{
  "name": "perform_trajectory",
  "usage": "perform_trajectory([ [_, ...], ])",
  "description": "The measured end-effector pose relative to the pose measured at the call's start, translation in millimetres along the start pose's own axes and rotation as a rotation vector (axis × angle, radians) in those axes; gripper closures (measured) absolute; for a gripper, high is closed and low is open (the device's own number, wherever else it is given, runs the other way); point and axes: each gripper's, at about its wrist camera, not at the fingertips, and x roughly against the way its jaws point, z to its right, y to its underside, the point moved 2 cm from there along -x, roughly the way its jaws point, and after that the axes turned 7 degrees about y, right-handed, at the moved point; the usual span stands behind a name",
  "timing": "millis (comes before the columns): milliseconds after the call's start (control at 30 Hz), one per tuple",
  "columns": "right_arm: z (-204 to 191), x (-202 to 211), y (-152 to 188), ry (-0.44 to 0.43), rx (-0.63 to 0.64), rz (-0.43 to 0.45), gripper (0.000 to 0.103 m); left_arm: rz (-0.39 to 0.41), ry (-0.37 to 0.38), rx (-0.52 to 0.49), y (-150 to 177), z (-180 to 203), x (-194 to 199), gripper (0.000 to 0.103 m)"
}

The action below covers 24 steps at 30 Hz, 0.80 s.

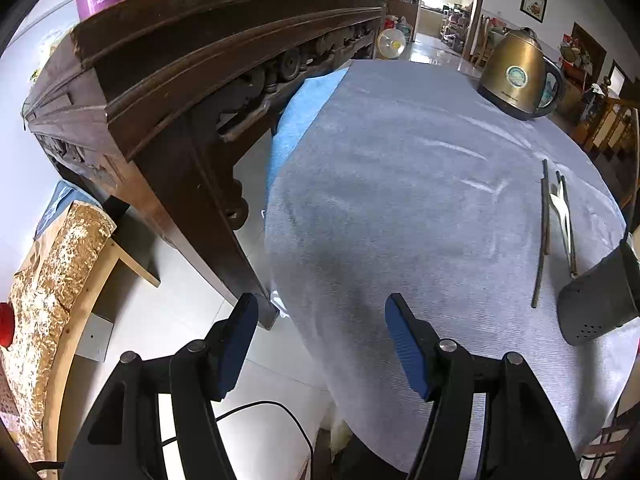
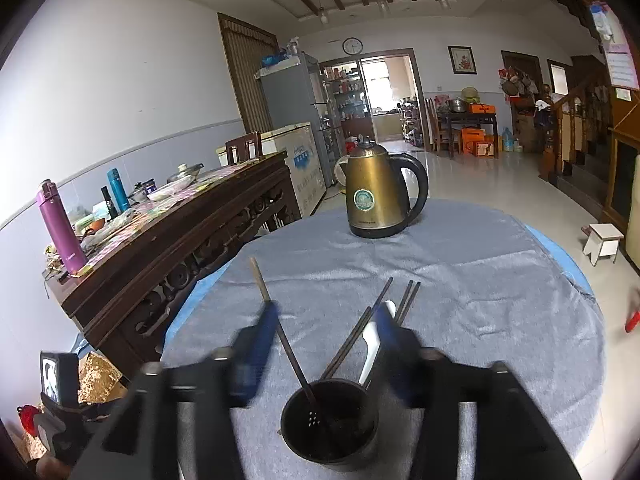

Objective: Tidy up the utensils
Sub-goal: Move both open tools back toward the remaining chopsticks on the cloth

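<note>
A dark perforated holder cup [image 2: 300, 428] stands on the grey cloth right below my right gripper [image 2: 326, 320]. One long dark chopstick [image 2: 294, 360] leans out of the cup and rises between the blurred fingers, close by the left one. The jaws stand apart and do not press on it. Loose chopsticks [image 2: 360, 336] and a white spoon [image 2: 370, 344] lie on the cloth just beyond the cup. My left gripper [image 1: 320, 308] hangs open and empty over the table's left edge. The chopsticks [image 1: 542, 240], spoon [image 1: 560, 208] and holder [image 1: 592, 304] lie far to its right.
A brass electric kettle [image 2: 378, 196] stands at the far side of the round table [image 2: 500, 280]. A dark carved sideboard [image 1: 200, 80] crowded with bottles and dishes runs close along the table's left. A small white stool [image 2: 604, 242] sits on the floor at right.
</note>
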Motion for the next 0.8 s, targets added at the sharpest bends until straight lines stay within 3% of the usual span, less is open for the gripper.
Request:
perform_trajectory([
  [400,-5.3,0.2,-8.9,-0.004,0.001,0.018,0.036,-0.004,-0.007,0.002,0.3,-4.0,-5.4,0.036],
  [800,11.1,26.5,-27.3,-0.011,-0.043,0.101,0.036,0.007,-0.026,-0.041,-5.3,12.1,1.4,0.036],
])
